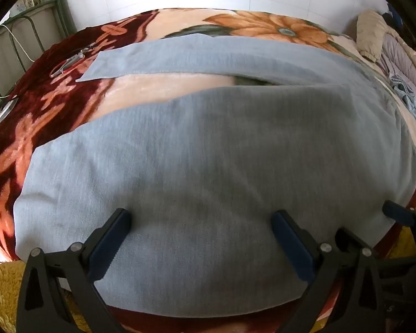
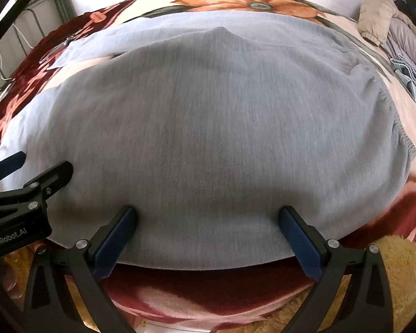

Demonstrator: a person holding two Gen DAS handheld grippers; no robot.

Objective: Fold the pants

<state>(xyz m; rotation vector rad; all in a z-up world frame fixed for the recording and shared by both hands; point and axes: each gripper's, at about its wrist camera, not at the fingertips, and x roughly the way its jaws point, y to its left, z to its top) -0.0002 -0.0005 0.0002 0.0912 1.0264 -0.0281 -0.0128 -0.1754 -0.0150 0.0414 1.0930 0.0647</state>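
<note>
Light grey pants [image 1: 208, 152] lie spread flat on a floral blanket, legs to the left, elastic waistband [image 2: 385, 97] to the right. The far leg [image 1: 158, 58] and the near leg are split by a gap. My left gripper [image 1: 202, 222] is open, jaws wide, over the near leg's front edge. My right gripper [image 2: 208, 216] is open, jaws wide, over the near edge by the hip. Neither holds cloth. The right gripper [image 1: 399, 213] shows at the left view's right edge, the left gripper [image 2: 38, 166] at the right view's left edge.
The red and peach floral blanket [image 1: 55, 105] covers the bed. A quilted jacket and beige pillow [image 1: 374, 30] lie at the far right, with a small knit item [image 2: 407, 72]. A metal bed frame [image 1: 16, 44] stands at the left. Yellow fuzzy fabric [image 2: 402, 263] hangs at the near edge.
</note>
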